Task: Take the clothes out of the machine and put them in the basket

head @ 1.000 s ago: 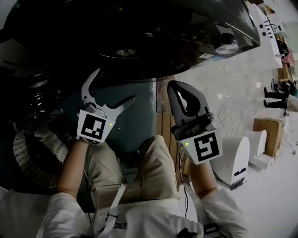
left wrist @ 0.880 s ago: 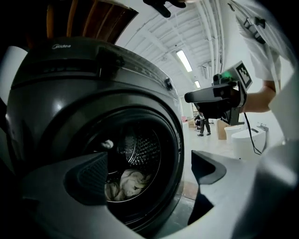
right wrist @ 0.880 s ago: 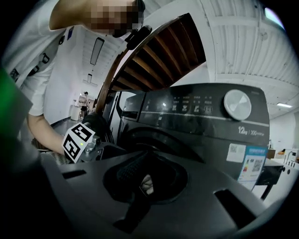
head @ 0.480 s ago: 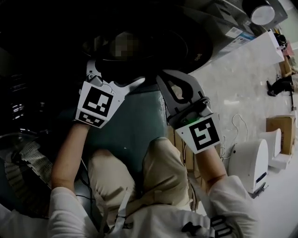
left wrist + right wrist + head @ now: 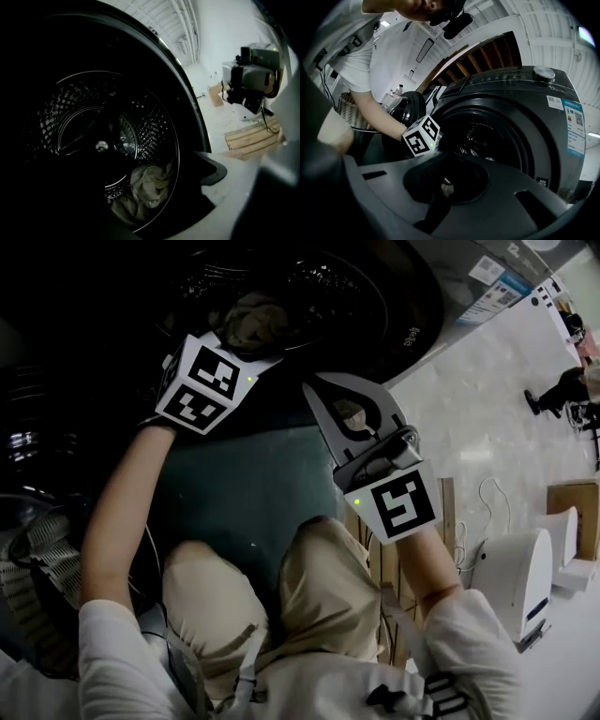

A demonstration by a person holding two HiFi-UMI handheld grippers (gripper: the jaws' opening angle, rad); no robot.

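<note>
Reaching forward since a second ago, the left gripper [image 5: 234, 338] is now pushing into the mouth of the washing machine [image 5: 520, 112], where before it was hanging back above the person's knees. Its jaws are standing well apart, gripping nothing. They are pointing at the clothes [image 5: 143, 187], a crumpled pale bundle lying at the bottom of the drum [image 5: 93, 103], close to its front rim. In the head view the bundle is showing just past the left gripper's marker cube [image 5: 208, 379]. Whether the jaw tips are touching the fabric, I cannot tell.

The right gripper [image 5: 314, 395] is hovering outside the opening, just to the right of the left one. Its jaws are brought together and are holding nothing. It is aiming toward the machine's dark front.

The person is crouching in front of the machine in pale trousers. The woven basket [image 5: 42, 563] is sitting low at the person's left, beside the open round door [image 5: 407, 108] and well apart from the clothes. Pale floor [image 5: 487, 427] is stretching away on the right.
</note>
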